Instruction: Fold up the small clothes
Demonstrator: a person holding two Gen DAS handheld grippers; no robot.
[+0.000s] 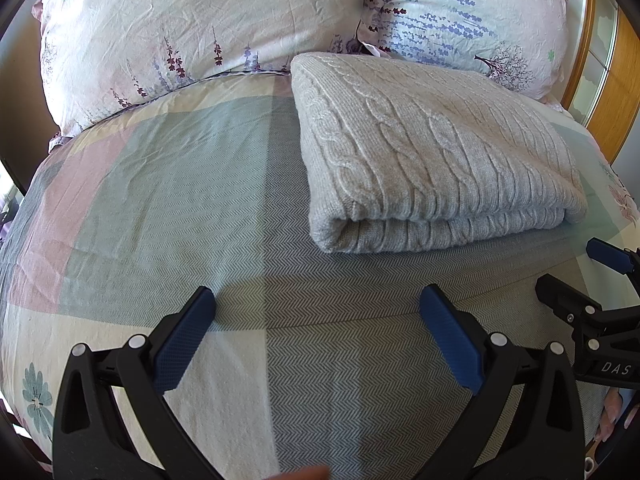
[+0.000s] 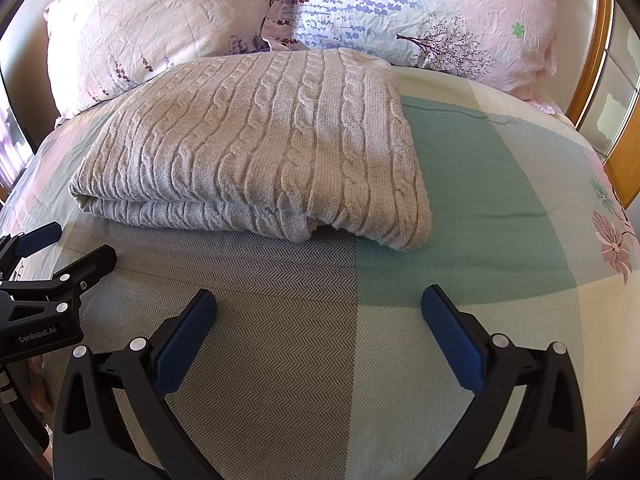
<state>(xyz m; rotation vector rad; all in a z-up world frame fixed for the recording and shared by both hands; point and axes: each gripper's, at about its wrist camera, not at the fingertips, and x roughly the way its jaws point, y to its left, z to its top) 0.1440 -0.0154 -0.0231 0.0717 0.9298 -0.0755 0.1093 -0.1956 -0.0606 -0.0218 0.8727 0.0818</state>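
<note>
A grey cable-knit sweater [image 1: 432,152] lies folded into a thick rectangle on the bed, right of centre in the left wrist view and left of centre in the right wrist view [image 2: 256,144]. My left gripper [image 1: 318,300] is open and empty, hovering over the sheet in front of the sweater's left front corner. My right gripper [image 2: 319,300] is open and empty, in front of the sweater's right front corner. Each gripper shows at the edge of the other's view: the right gripper [image 1: 568,272] and the left gripper [image 2: 72,246].
The bed sheet [image 1: 160,184] has pastel colour blocks and a herringbone weave. Two floral pillows [image 1: 192,28] [image 2: 432,12] lean behind the sweater. A wooden frame [image 2: 624,152] stands at the right.
</note>
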